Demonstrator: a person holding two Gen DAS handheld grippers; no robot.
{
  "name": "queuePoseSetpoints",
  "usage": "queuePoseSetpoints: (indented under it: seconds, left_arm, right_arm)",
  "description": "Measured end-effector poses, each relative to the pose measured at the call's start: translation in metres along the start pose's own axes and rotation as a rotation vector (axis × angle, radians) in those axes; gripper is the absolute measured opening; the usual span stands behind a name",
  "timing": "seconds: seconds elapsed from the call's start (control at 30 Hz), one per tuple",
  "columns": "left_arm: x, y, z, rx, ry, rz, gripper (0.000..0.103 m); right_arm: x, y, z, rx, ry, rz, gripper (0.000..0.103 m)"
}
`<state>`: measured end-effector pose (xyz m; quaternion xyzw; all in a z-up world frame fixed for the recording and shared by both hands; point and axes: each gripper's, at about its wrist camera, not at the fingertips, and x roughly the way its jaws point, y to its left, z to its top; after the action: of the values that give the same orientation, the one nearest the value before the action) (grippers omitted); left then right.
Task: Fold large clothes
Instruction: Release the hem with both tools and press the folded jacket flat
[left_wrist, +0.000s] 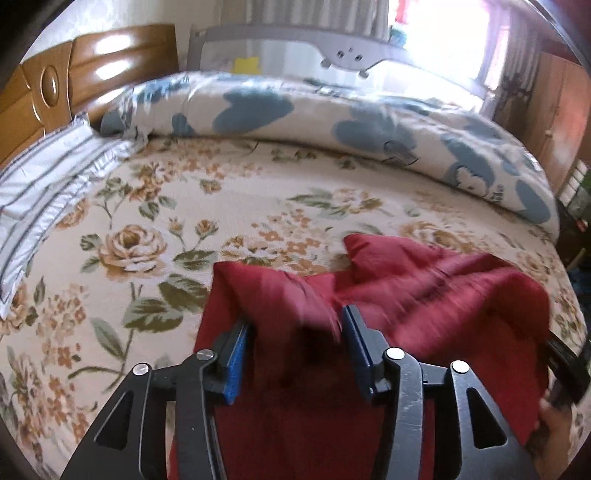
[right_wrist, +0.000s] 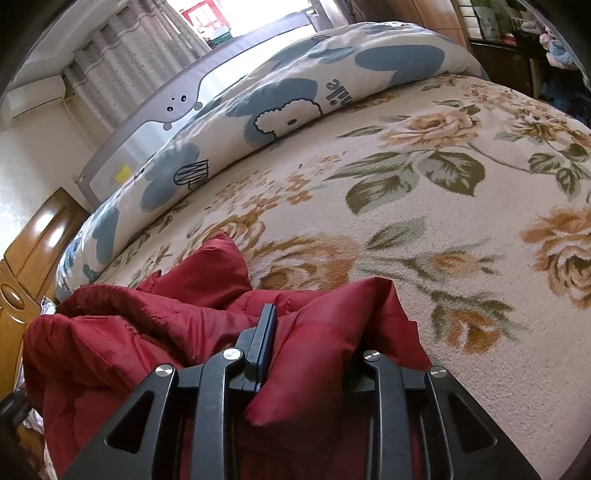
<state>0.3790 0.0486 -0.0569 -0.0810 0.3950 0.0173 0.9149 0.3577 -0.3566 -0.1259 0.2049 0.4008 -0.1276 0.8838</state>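
A dark red padded jacket (left_wrist: 436, 291) hangs bunched between both grippers over the near edge of the bed (left_wrist: 229, 206). My left gripper (left_wrist: 295, 332) has its blue-padded fingers (left_wrist: 236, 354) around a thick fold of the jacket. In the right wrist view the jacket (right_wrist: 129, 325) spreads left. My right gripper (right_wrist: 306, 332) has red fabric between its fingers; the left pad (right_wrist: 267, 332) shows and the right one is buried under cloth. The other gripper's black body shows at the left view's right edge (left_wrist: 565, 365).
The bed has a cream floral cover (right_wrist: 424, 206). A rolled white-and-blue quilt (left_wrist: 332, 118) lies along its far side by a grey bed rail (left_wrist: 295, 44). A striped pillow (left_wrist: 48, 184) and wooden headboard (left_wrist: 55, 85) are at left. Wooden cabinets (left_wrist: 561, 122) stand right.
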Motion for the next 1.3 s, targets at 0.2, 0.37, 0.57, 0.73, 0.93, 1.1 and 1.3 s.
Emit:
queuePoseSetpoints:
  seconds: [0.2,0.37,0.57,0.73,0.93,1.1,1.3]
  left_arm:
    - [-0.047,-0.019,-0.049,0.069,-0.025,-0.083,0.052]
    - [-0.036,-0.046,-0.081,0.172,0.054,-0.088,0.052]
    - [-0.001,-0.052,-0.094,0.218,0.088,0.044,0.055]
    - [0.007,-0.057,-0.093,0.240,0.071,0.074,0.055]
    - [0.009,-0.063,-0.087,0.254,0.086,0.069,0.055]
    - [0.024,-0.047,-0.063,0.235,0.085,0.098,0.055]
    - [0.069,-0.034,-0.036,0.186,0.129,0.152,0.057]
  right_arm:
    - [0.002,0.001,0.001,0.000,0.005,-0.007,0.028]
    - [-0.001,0.005,0.002,-0.019,0.005,-0.022,0.029]
    - [-0.037,0.010,0.011,-0.005,-0.013,0.028,0.042]
    - [-0.102,0.040,-0.003,-0.127,-0.139,0.068,0.074]
    - [-0.082,0.094,-0.051,-0.429,0.063,0.134,0.073]
    - [-0.035,0.077,-0.047,-0.402,0.139,0.055,0.073]
    - [-0.001,0.053,-0.022,-0.281,0.182,0.028,0.076]
